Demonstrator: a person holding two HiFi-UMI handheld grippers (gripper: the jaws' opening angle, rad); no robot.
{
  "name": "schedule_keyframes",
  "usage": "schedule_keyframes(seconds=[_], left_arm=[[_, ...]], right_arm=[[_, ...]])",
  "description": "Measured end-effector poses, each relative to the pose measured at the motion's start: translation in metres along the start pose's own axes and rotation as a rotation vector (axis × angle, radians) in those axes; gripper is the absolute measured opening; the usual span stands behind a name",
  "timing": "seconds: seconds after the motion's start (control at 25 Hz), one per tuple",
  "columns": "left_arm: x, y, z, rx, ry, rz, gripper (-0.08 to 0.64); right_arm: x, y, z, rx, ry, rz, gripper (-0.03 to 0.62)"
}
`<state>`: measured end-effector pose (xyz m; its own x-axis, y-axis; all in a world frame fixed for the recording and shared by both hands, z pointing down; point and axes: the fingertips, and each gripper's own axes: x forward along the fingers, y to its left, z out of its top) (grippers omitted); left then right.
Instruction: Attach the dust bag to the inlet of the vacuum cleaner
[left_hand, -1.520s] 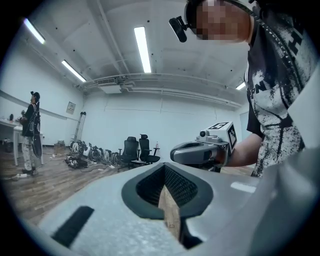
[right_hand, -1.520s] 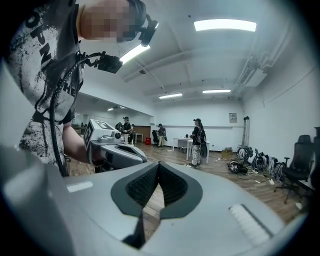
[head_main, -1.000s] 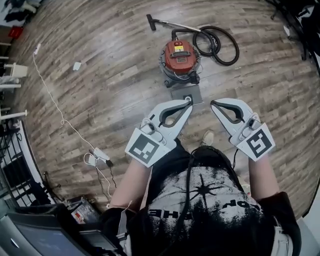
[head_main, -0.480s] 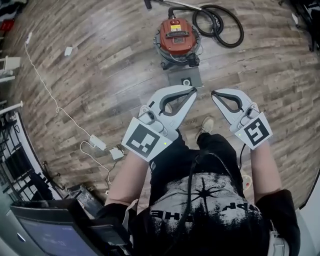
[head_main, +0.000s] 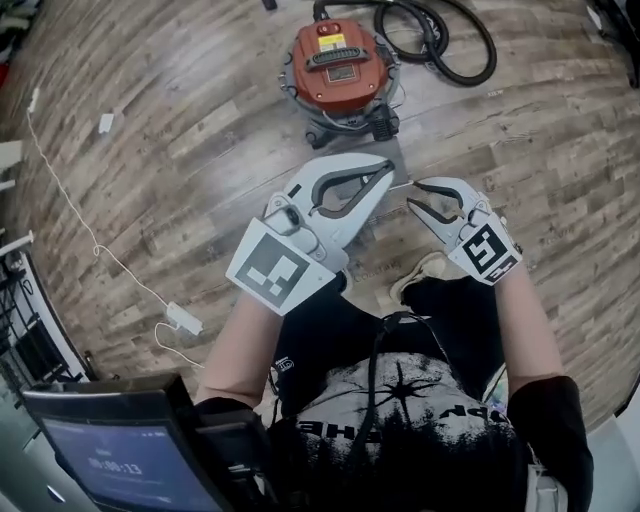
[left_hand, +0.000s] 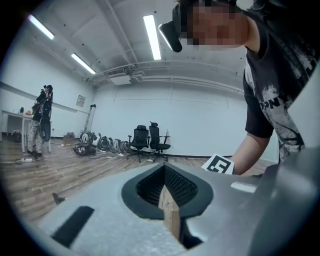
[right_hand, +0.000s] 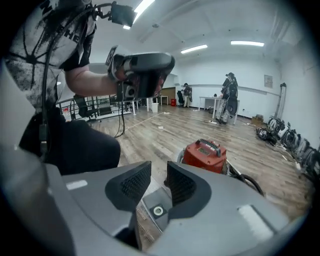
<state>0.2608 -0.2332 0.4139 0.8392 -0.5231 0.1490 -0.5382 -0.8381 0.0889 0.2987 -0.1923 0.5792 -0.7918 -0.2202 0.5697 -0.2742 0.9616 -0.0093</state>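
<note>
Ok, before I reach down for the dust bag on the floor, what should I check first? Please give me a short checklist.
1. Right gripper open: ok. Its jaws have just been opening, and nothing is between them.
2. Left gripper free: ok. It is shut and empty.
3. Dust bag in sight: ok. It lies flat on the wooden floor, ring opening up, showing through the right jaws' gap.
4. Vacuum cleaner upright beyond the bag: ok.
5. Hose away from the bag: ok. It is coiled behind the vacuum cleaner.
6. Inlet ready to take the bag: cannot tell, no view shows it.
</note>
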Motion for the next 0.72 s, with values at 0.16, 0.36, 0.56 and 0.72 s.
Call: schedule_keyframes(seconds=[0.16, 0.36, 0.56, 0.72], left_arm=[[0.028, 0.016, -0.097, 0.101, 0.072, -0.05, -0.002], [0.056, 0.034, -0.196, 0.097, 0.079, -0.071, -0.002], [0.077, 0.045, -0.254, 0.039, 0.109, -0.081, -0.002], [0.088, 0.05, -0.272, 0.022, 0.155, -0.081, -0.002]], right_arm=[[0.076, -0.008, -0.104, -0.011, 0.049, 0.009, 0.121], [0.158, -0.011, -0.203, -0.052, 0.127, 0.04, 0.146], [0.212, 0.006, -0.297, -0.086, 0.285, 0.128, 0.207], [0.233, 0.018, -0.355, -0.121, 0.437, 0.191, 0.251]])
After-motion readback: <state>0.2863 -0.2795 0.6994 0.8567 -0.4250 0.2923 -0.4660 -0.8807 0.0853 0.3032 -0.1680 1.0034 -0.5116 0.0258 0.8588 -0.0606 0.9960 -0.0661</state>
